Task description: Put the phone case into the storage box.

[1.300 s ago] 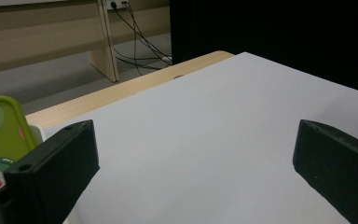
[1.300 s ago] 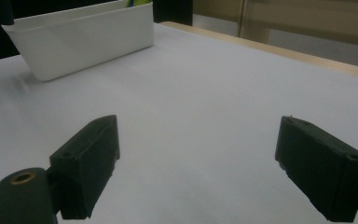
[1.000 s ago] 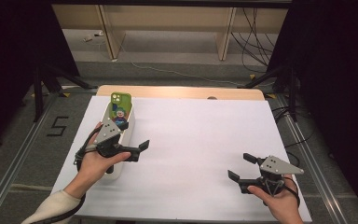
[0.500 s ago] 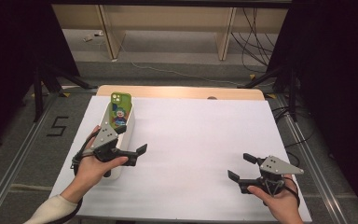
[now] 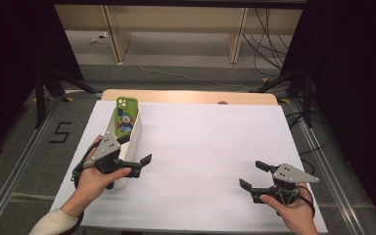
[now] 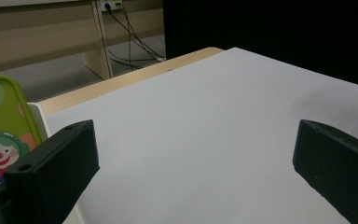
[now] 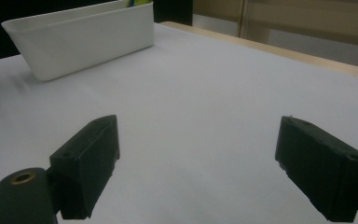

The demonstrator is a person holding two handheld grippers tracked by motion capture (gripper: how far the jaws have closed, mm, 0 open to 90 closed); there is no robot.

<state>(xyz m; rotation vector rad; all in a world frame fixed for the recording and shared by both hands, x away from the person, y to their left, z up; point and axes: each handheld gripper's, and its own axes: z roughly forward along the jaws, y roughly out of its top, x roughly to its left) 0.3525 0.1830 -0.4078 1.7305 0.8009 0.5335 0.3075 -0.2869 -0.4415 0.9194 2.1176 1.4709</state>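
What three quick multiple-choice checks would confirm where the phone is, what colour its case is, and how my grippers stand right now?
1. Where is the phone?
A. Flat on the white sheet
B. Standing in the far end of the white bin
C. Held in the right gripper

2. What colour is the phone's case?
A. Green
B. Red
C. Black

3. How do the left gripper and right gripper stand?
A. Both shut
B. Left shut, right open
C. Both open, holding nothing

Answers:
1 B: in the high view the phone leans upright inside the bin at the table's left side.
2 A: the case is green with a clown picture on it.
3 C: each gripper view shows its two jaws wide apart with only the white sheet between them.
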